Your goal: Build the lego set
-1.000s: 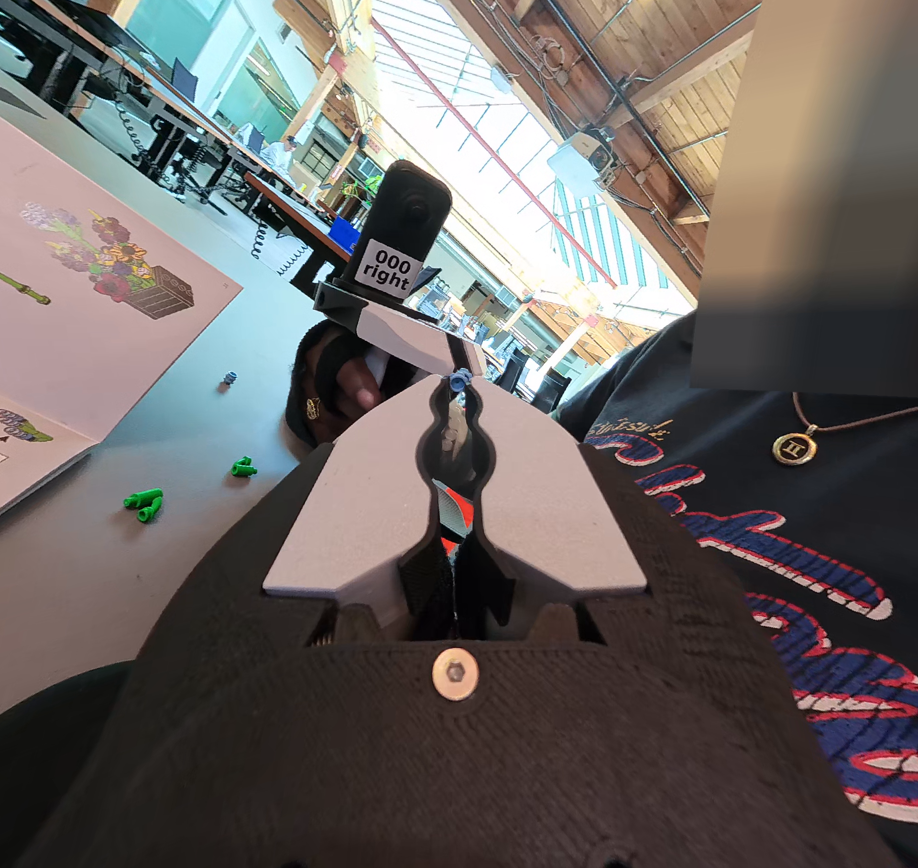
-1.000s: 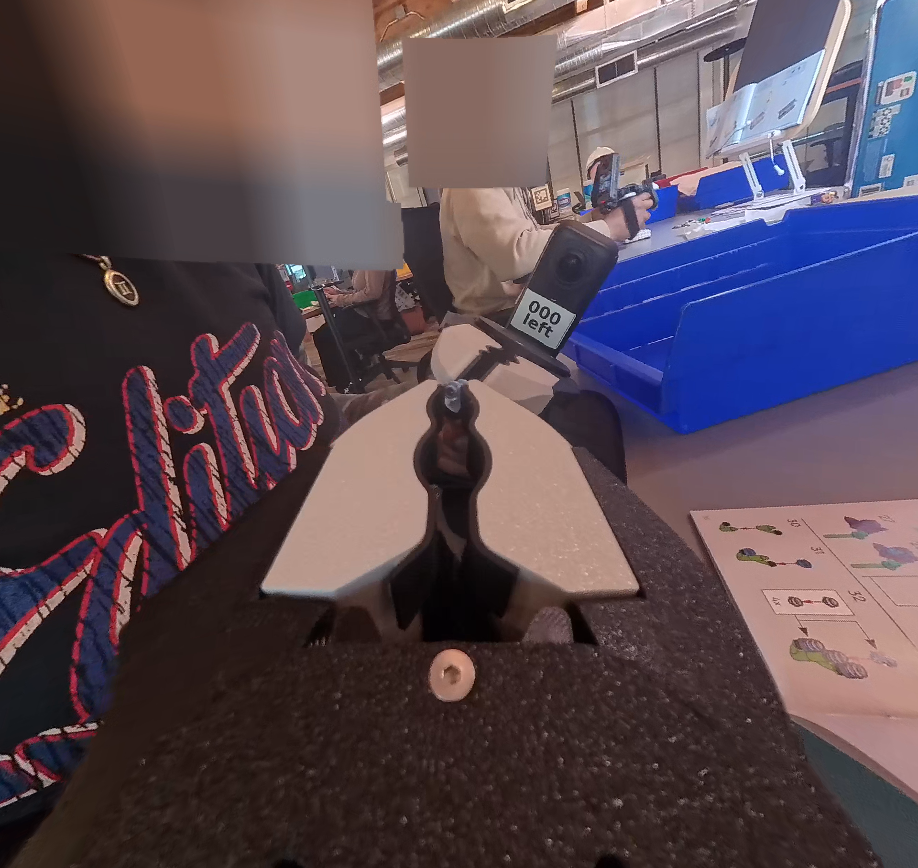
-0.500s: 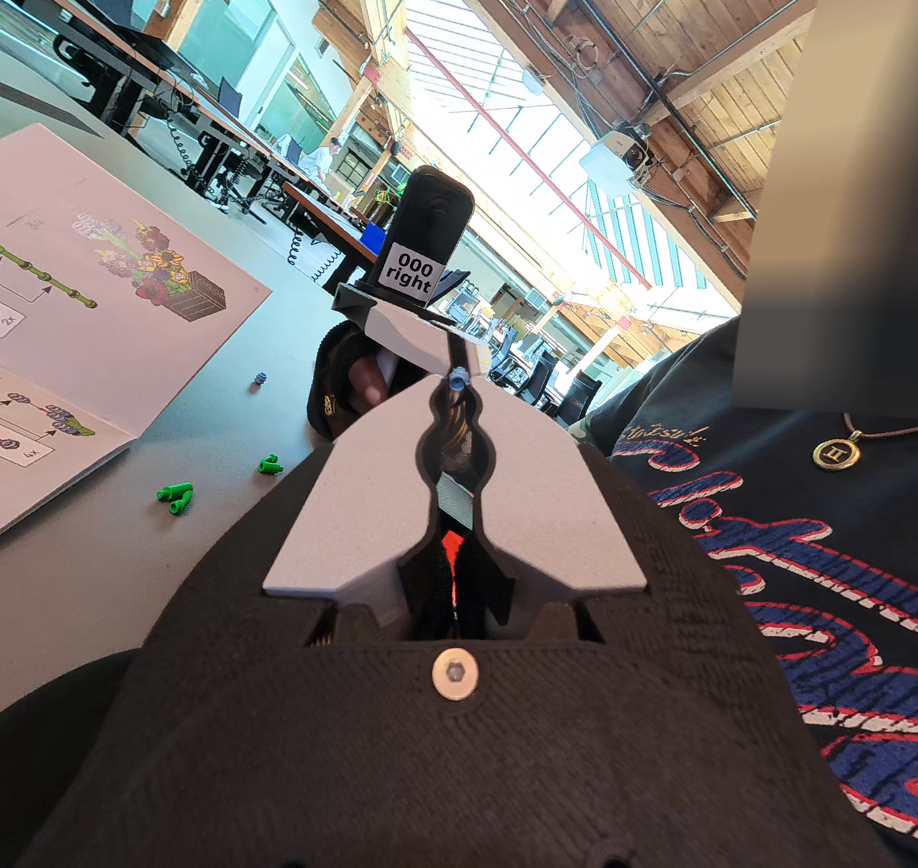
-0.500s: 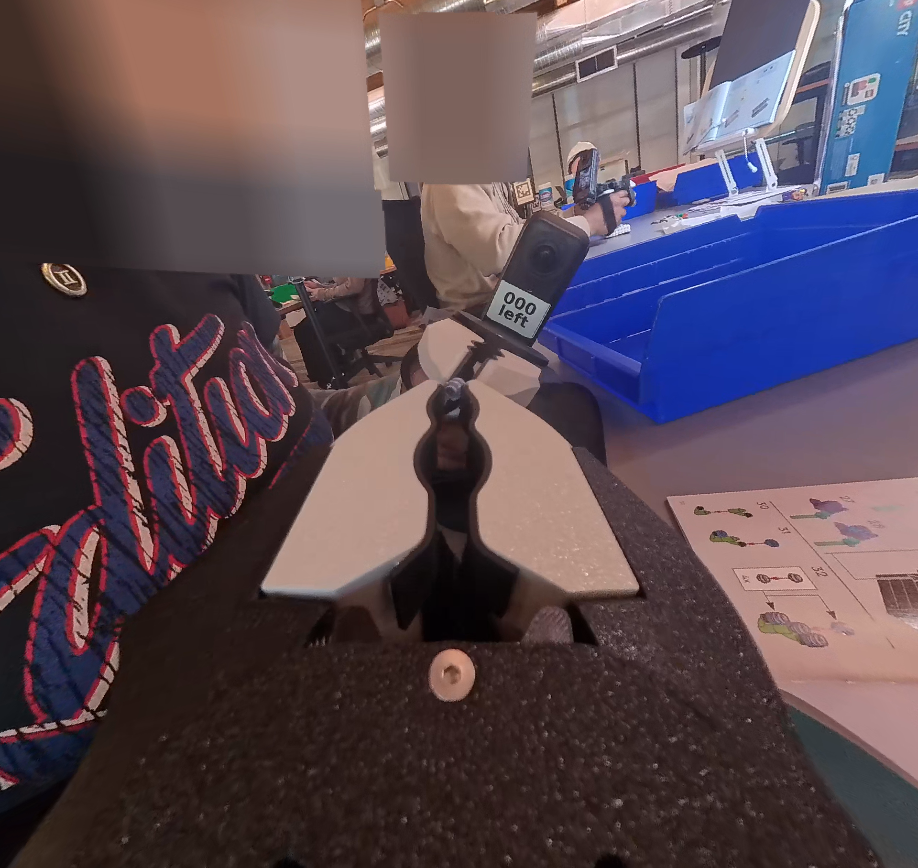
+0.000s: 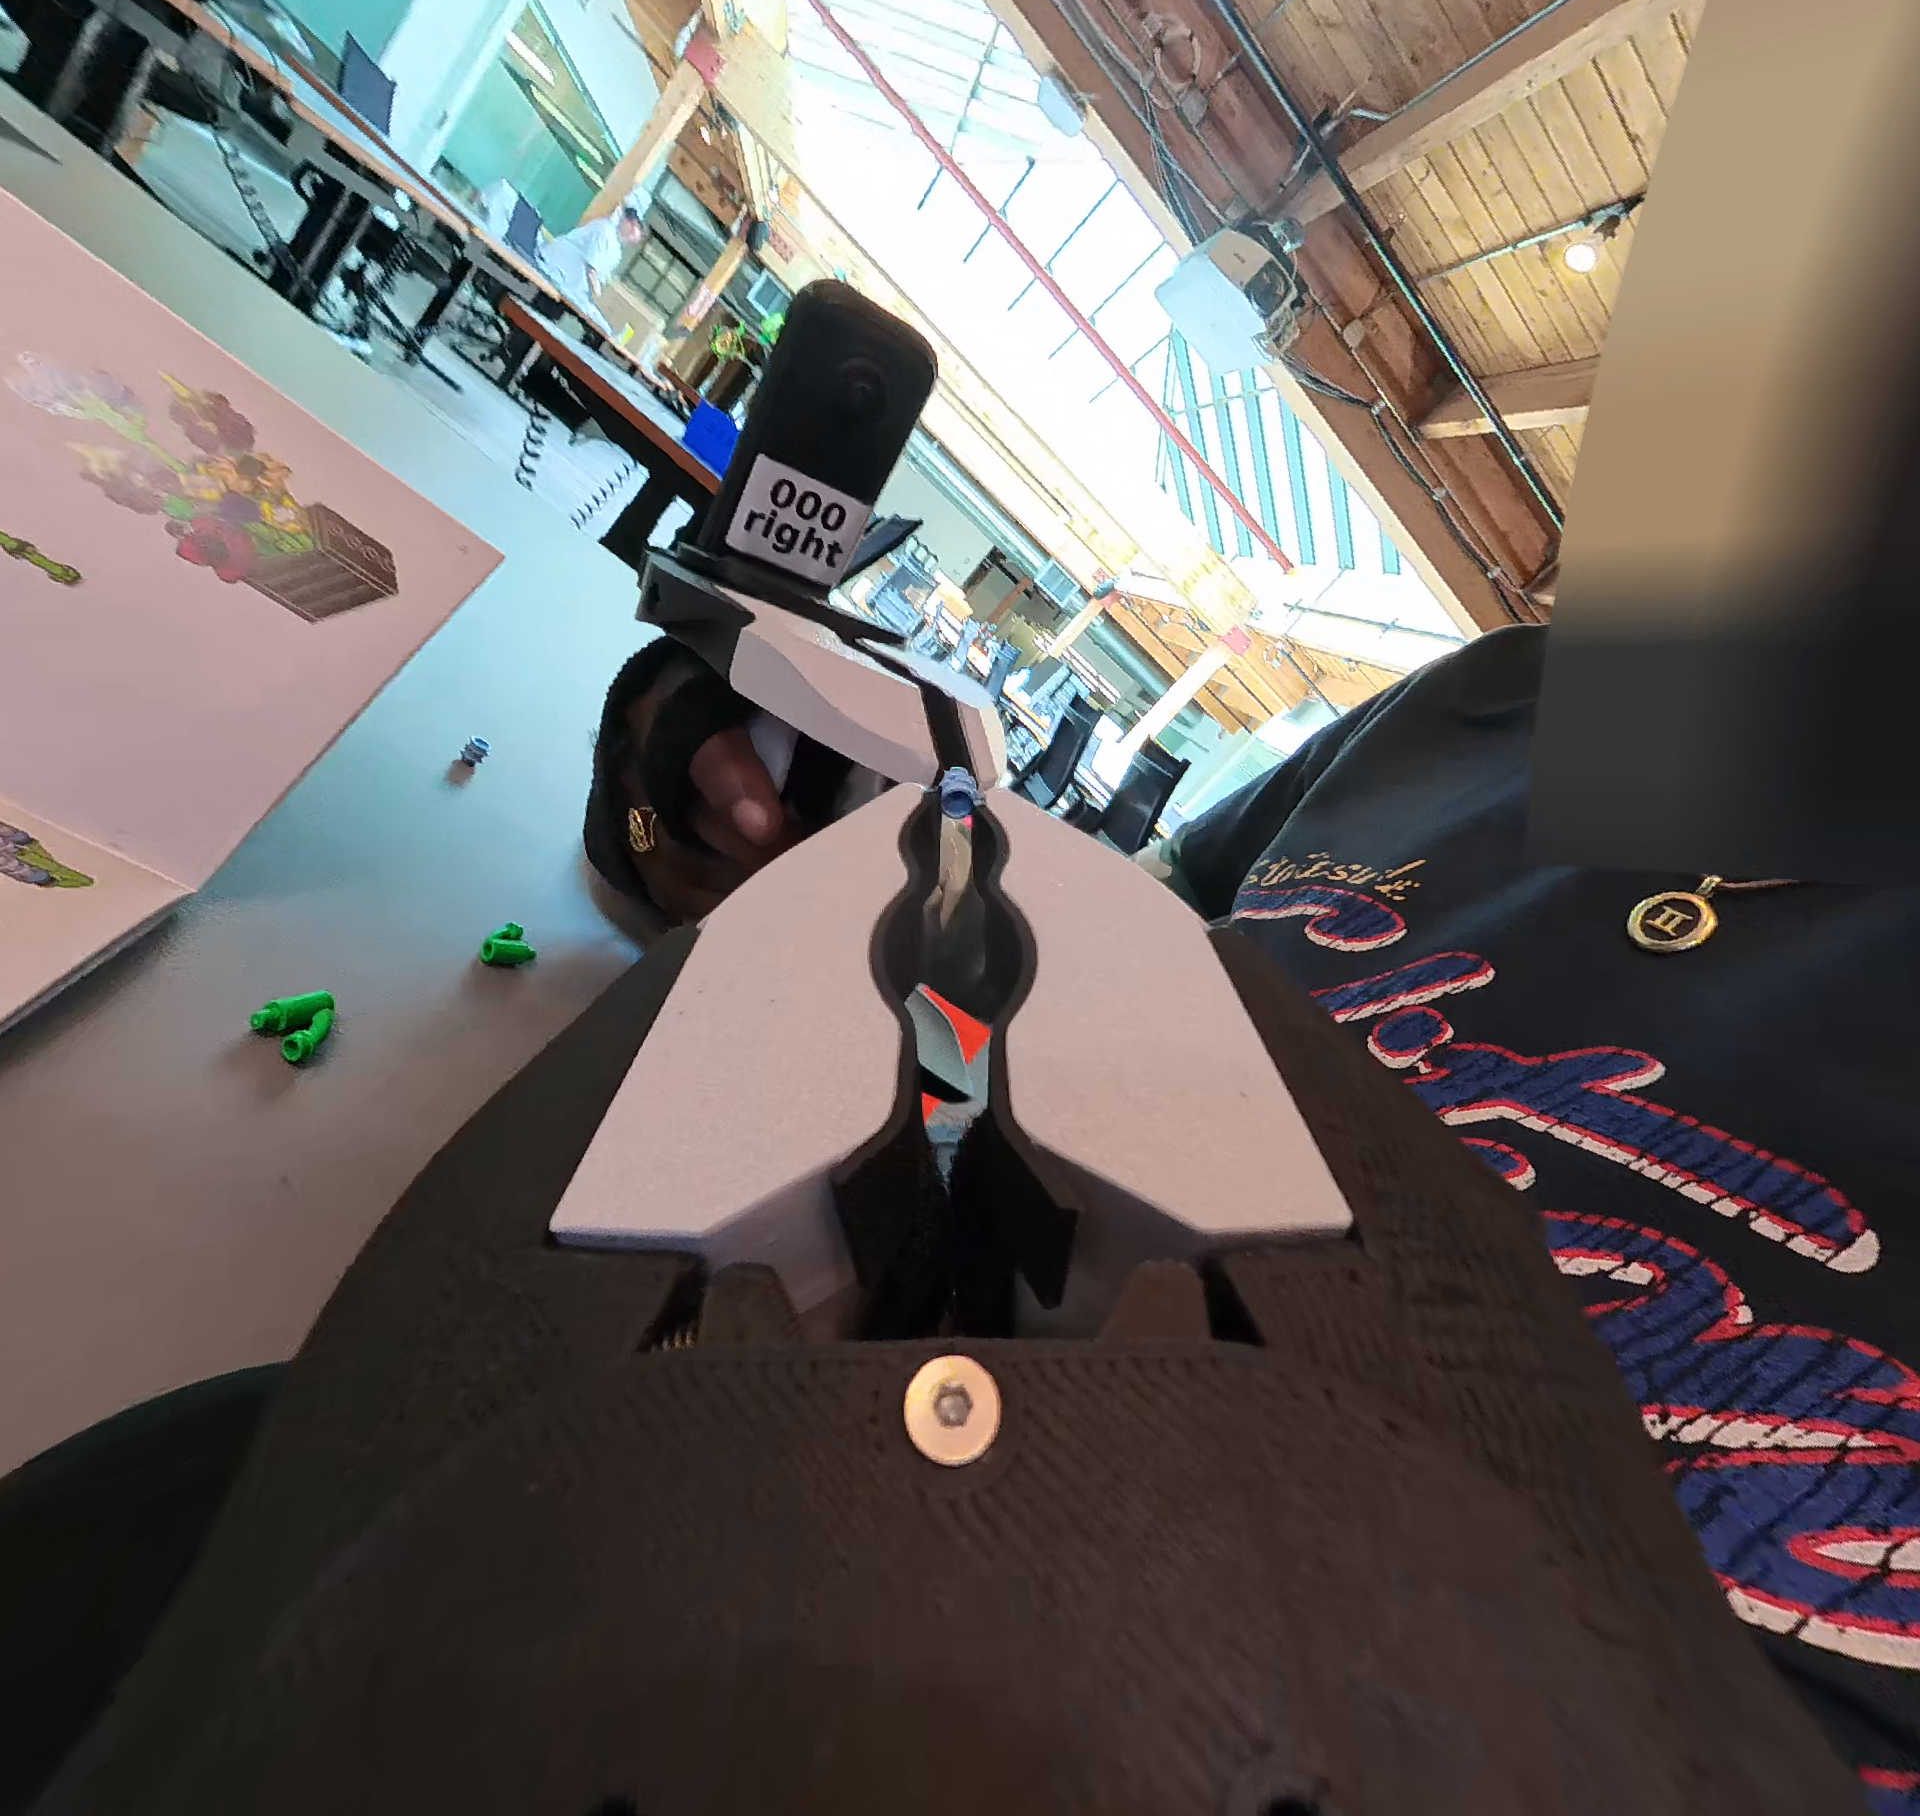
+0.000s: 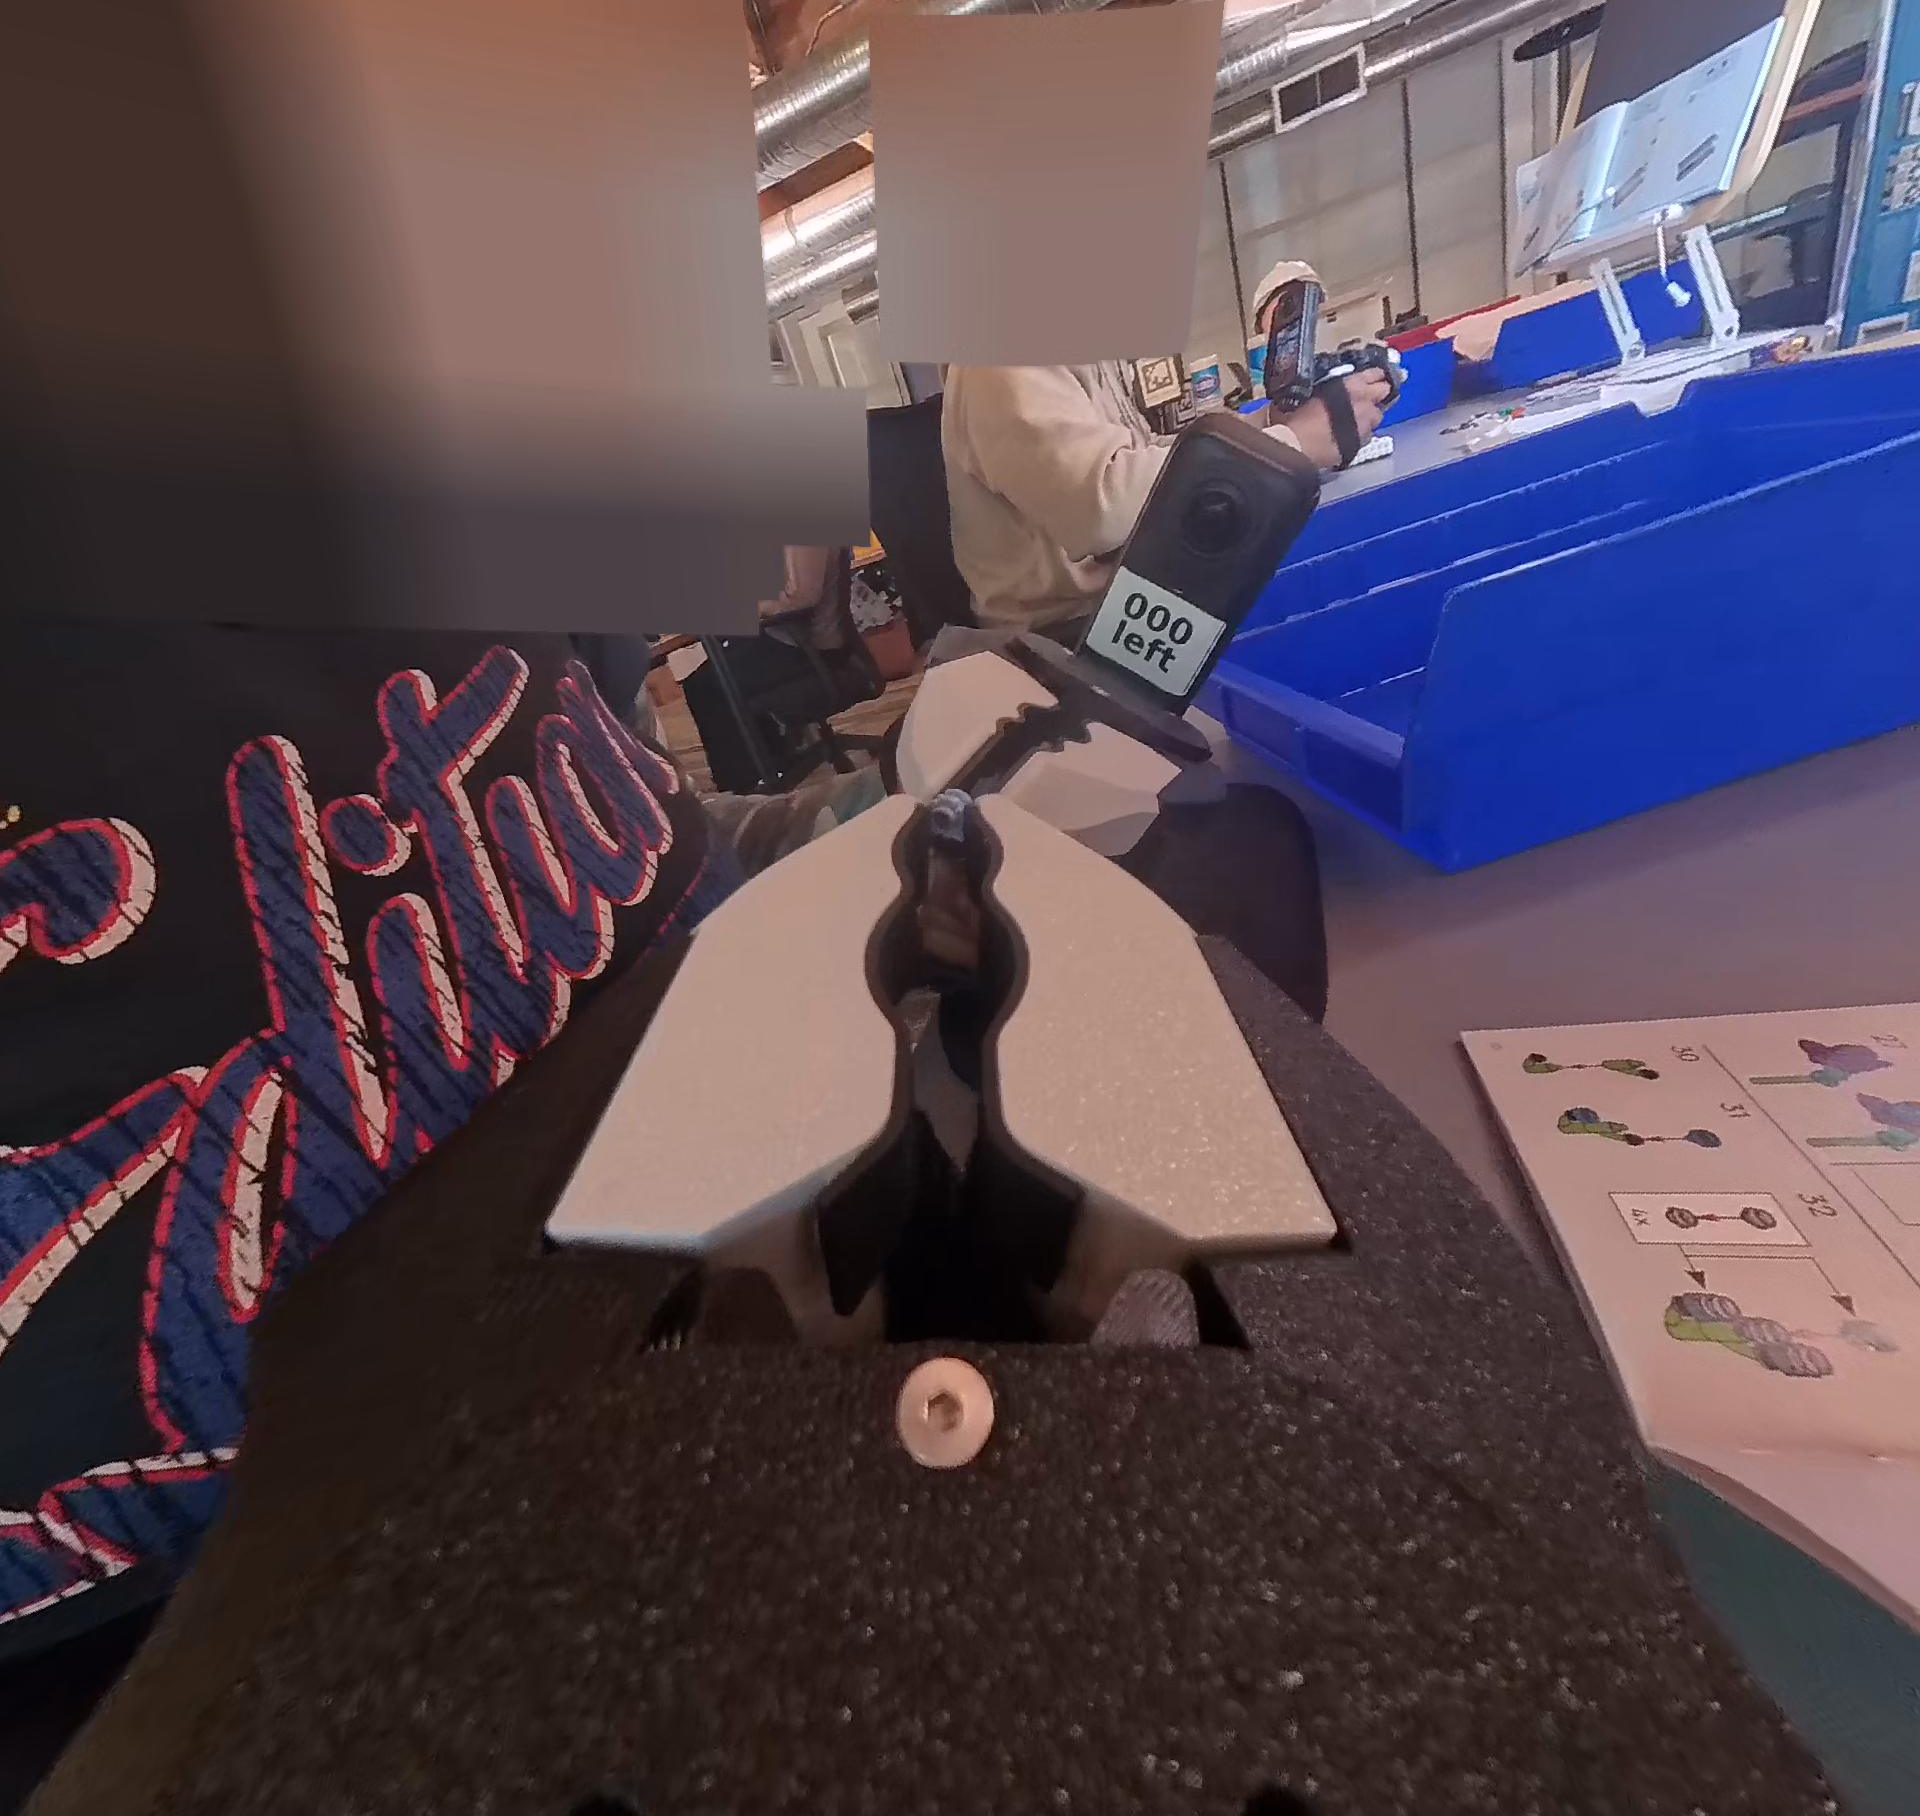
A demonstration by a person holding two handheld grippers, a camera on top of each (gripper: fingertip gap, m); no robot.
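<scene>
- A grey table (image 5: 343, 831) carried the work, in a big hall with a timber ceiling and skylights above and long desks far behind.
- An open instruction booklet (image 5: 156, 623) lay to the left of the left gripper (image 5: 954, 816) — in the right wrist view its pages sat to the right of the right gripper (image 6: 948, 823), with blue bins (image 6: 1621, 706) beyond them at the table's far side.
- Both grippers were lifted off the table and met tip to tip in front of the person's dark printed shirt (image 5: 1558, 1091).
- Each gripper's fingers were pressed together on a small blue lego piece (image 5: 956, 792) right at the tips; whether it was one piece or two joined could not be told.
- Loose green lego pieces (image 5: 293, 1020) lay on the table left of the left gripper, another green one (image 5: 506, 951) nearer, and a small grey-blue stud (image 5: 474, 750) farther off, near the booklet's edge.
- Bare table lay open between booklet and grippers.
</scene>
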